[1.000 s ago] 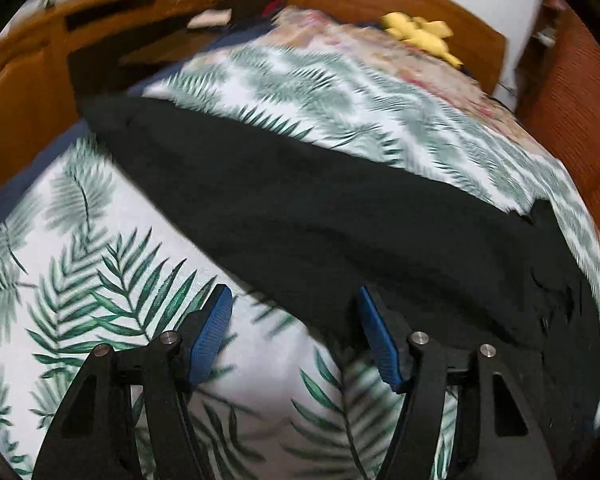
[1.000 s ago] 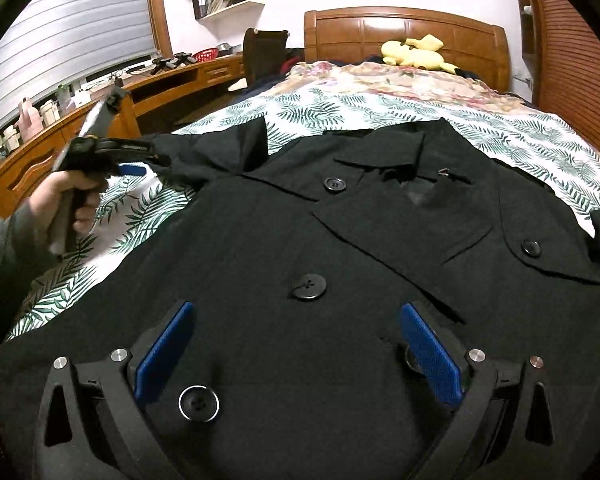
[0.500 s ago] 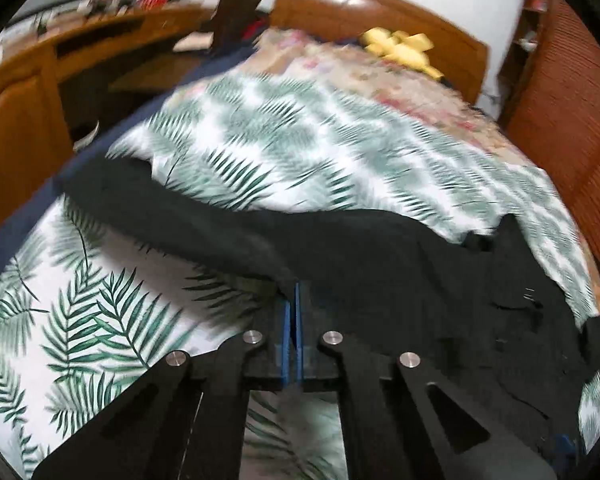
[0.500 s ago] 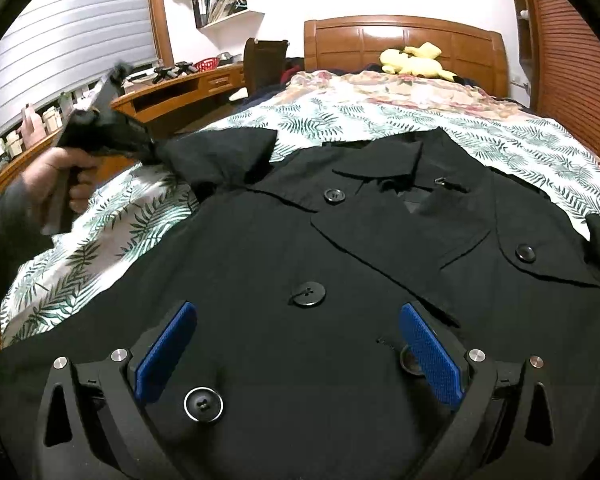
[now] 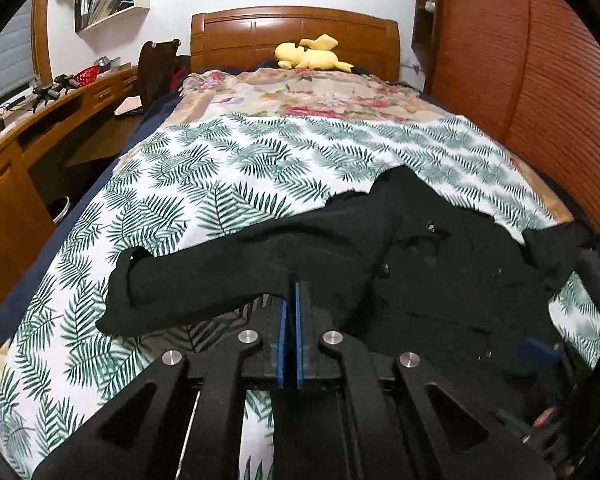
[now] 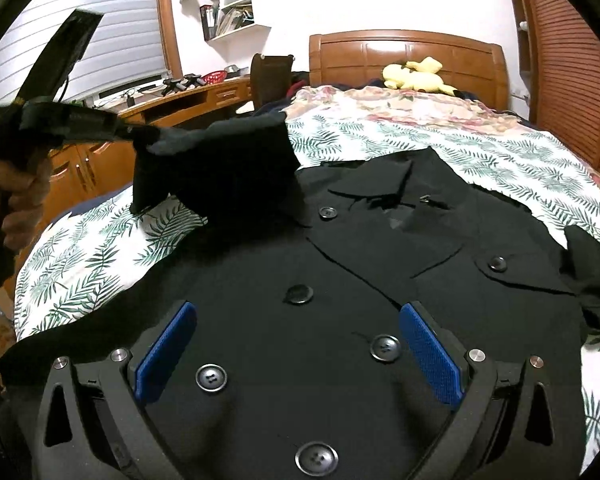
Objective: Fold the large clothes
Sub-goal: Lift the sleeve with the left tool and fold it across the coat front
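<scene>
A black coat [image 6: 340, 280] lies front-up on a fern-print bedspread [image 5: 220, 184], its sleeve [image 6: 220, 160] lifted, pinched in the closed left gripper [image 5: 291, 300], while the right gripper [image 6: 296, 344] hovers open over the buttons, a yellow plush toy [image 6: 416, 74] by the headboard.

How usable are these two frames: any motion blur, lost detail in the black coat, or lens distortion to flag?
Left wrist view: sharp overall; the coat reads as a near-featureless black mass, folds barely visible; fisheye bends the wardrobe. Right wrist view: the left hand-held gripper and the hand holding it are motion-smeared; the coat buttons stay crisp; dark vignette in the corners.
</scene>
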Available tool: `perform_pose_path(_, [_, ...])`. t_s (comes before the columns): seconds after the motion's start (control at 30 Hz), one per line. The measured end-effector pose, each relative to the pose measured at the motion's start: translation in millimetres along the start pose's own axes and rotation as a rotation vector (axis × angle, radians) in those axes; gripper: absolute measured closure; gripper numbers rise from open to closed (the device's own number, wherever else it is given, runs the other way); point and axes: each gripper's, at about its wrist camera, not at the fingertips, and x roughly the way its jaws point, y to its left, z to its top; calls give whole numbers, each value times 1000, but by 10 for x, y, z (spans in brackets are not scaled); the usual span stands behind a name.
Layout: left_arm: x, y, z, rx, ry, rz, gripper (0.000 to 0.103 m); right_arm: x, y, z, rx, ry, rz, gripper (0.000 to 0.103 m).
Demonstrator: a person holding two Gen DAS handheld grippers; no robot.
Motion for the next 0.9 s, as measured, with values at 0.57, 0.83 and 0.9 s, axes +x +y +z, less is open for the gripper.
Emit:
perform_pose_path(0.57, [-43,750,-254,-109,-27,125,30,208,201,-14,-36,4,6,2])
perform_pose_path(0.83, [576,1221,-468,-193,71,186,30,328,240,-20,-62,32,15,2])
perform_pose_path(0.9, [693,1290,-519,-221,87,185,30,352,226,-14,-65,38,15,2])
